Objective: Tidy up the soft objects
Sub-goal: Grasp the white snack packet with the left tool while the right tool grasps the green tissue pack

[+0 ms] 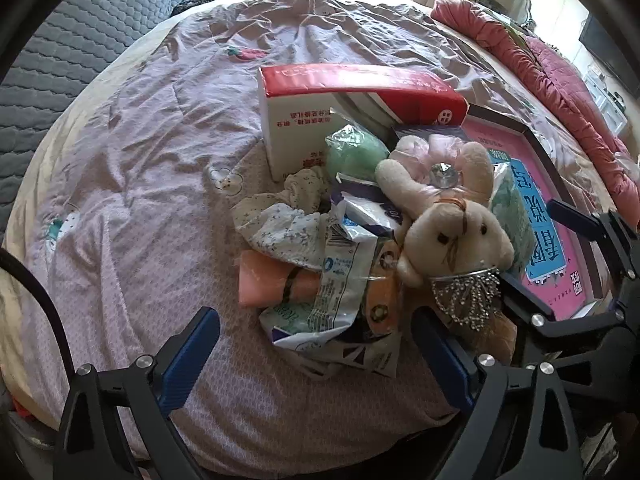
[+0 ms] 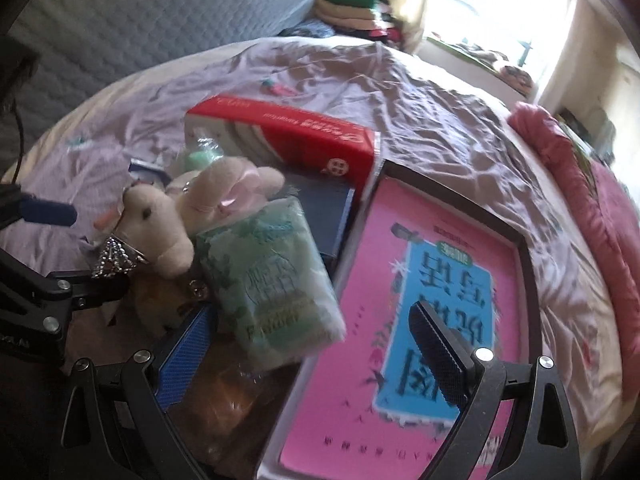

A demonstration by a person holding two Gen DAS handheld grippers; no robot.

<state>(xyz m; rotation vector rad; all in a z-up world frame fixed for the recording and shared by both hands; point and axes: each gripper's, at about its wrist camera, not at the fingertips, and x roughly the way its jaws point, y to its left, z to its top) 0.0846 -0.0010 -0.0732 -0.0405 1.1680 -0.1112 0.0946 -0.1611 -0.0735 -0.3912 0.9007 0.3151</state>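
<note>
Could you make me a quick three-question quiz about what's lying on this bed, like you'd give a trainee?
1. True or false: the plush bunny lies on top of the pile of soft things.
2. Which item lies nearest the right gripper? A) green tissue pack B) peach folded cloth C) red and white box
3. Fill in: the left gripper is ____, with nothing between its fingers.

Key: 1 true; 2 A; 3 open. The bunny rests over the crumpled wrappers, beside the pink-lined tray.
</note>
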